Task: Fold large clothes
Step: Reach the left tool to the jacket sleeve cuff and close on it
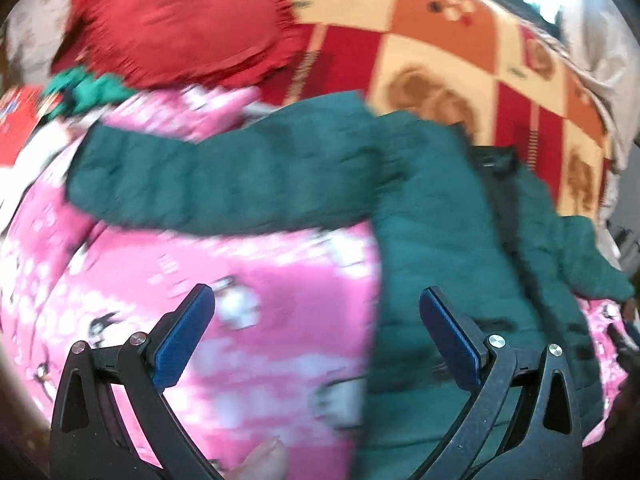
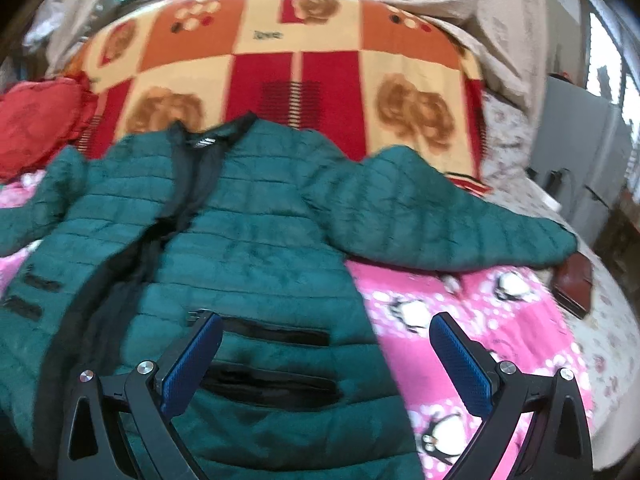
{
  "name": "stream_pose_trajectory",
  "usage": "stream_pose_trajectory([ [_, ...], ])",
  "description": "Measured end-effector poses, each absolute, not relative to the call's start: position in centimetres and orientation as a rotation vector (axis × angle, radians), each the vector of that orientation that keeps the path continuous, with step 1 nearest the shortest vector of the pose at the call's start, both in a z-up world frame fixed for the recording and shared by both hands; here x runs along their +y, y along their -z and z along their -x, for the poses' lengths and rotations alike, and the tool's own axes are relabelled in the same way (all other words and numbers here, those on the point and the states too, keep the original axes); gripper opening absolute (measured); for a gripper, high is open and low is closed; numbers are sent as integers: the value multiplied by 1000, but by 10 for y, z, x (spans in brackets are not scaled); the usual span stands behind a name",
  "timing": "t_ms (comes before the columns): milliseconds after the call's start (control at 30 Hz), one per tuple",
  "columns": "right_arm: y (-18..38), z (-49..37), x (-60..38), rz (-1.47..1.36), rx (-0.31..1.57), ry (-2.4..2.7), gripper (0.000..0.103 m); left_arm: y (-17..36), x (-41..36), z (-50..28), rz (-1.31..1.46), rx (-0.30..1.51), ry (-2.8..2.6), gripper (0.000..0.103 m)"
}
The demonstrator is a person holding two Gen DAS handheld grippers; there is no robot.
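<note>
A dark green quilted jacket (image 2: pixel 248 240) lies spread open, front up, on a pink penguin-print blanket (image 2: pixel 480 320). Its sleeves stretch out to both sides; one sleeve (image 2: pixel 440 216) reaches right in the right wrist view, the other sleeve (image 1: pixel 224 184) reaches left in the left wrist view. My right gripper (image 2: pixel 326 322) is open and empty above the jacket's lower right edge, near its black pocket zips (image 2: pixel 276 336). My left gripper (image 1: pixel 316 296) is open and empty above the blanket by the jacket's (image 1: pixel 440 240) left hem. Both views are blurred.
An orange, red and cream patterned blanket (image 2: pixel 312 64) covers the bed behind the jacket. A red frilled cushion (image 1: pixel 176 28) lies at the far left. A brown wallet-like item (image 2: pixel 572 284) lies near the right sleeve cuff. Beige curtains (image 2: pixel 480 8) hang behind.
</note>
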State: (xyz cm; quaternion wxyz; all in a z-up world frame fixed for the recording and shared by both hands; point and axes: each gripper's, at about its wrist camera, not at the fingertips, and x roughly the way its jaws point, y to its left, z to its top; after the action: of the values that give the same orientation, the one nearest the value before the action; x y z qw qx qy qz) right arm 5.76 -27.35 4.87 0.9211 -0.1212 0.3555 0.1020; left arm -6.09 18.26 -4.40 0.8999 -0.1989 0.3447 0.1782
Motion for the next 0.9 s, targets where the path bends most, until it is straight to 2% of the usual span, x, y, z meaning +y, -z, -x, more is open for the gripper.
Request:
stream_pose_trajectory([
  [167, -33, -49, -247, 193, 854, -536, 103, 68, 237, 91, 501, 695, -453, 102],
  [367, 12, -47, -208, 369, 1051, -590, 103, 73, 305, 100, 601, 634, -504, 102],
  [600, 17, -47, -208, 365, 1082, -595, 103, 105, 369, 86, 834, 592, -501, 102],
  [833, 22, -50, -208, 360, 1091, -602, 103, 108, 400, 93, 1041, 386, -547, 102],
  [867, 23, -50, -208, 359, 1091, -602, 103, 107, 401, 92, 1039, 393, -572, 95],
  [900, 23, -50, -208, 359, 1091, -602, 103, 108, 401, 91, 1042, 415, -601, 82],
])
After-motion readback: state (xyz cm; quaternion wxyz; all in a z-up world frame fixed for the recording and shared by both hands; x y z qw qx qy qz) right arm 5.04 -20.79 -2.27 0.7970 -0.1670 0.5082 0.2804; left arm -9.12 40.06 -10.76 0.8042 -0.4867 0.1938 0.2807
